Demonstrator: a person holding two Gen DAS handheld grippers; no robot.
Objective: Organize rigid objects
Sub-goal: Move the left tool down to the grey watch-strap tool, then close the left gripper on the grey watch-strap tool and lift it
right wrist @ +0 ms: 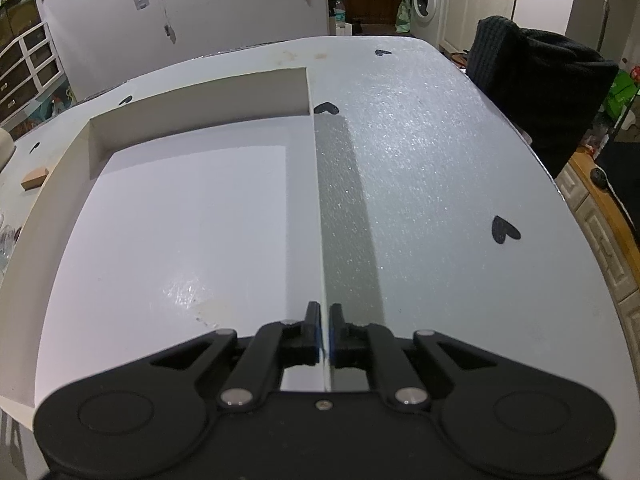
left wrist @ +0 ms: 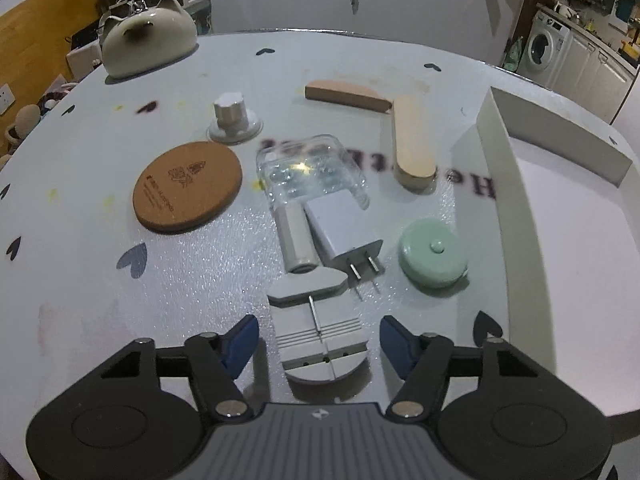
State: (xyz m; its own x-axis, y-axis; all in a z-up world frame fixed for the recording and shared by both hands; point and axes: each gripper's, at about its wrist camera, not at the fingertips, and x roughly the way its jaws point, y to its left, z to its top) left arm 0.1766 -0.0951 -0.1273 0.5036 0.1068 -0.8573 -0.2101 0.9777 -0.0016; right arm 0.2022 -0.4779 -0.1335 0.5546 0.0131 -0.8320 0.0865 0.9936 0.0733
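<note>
My left gripper (left wrist: 318, 338) is open, its blue-padded fingers on either side of a grey watch-repair tool (left wrist: 320, 332) lying on the table. Beyond it lie a white plug adapter (left wrist: 340, 226), a white cylinder (left wrist: 296, 240), a clear plastic case (left wrist: 310, 166), a mint round tape measure (left wrist: 432, 254), a cork coaster (left wrist: 188, 186), a grey knob (left wrist: 234, 120) and two wooden blocks (left wrist: 412, 140). My right gripper (right wrist: 325, 320) is shut on the right wall of the shallow white box (right wrist: 320, 208), which holds nothing. The box's left wall shows in the left wrist view (left wrist: 516, 184).
A cream cat-shaped ceramic pot (left wrist: 148, 40) stands at the far left of the round table. A black knitted item (right wrist: 536, 84) hangs at the table's right edge. A wooden block end (right wrist: 34, 178) lies left of the box.
</note>
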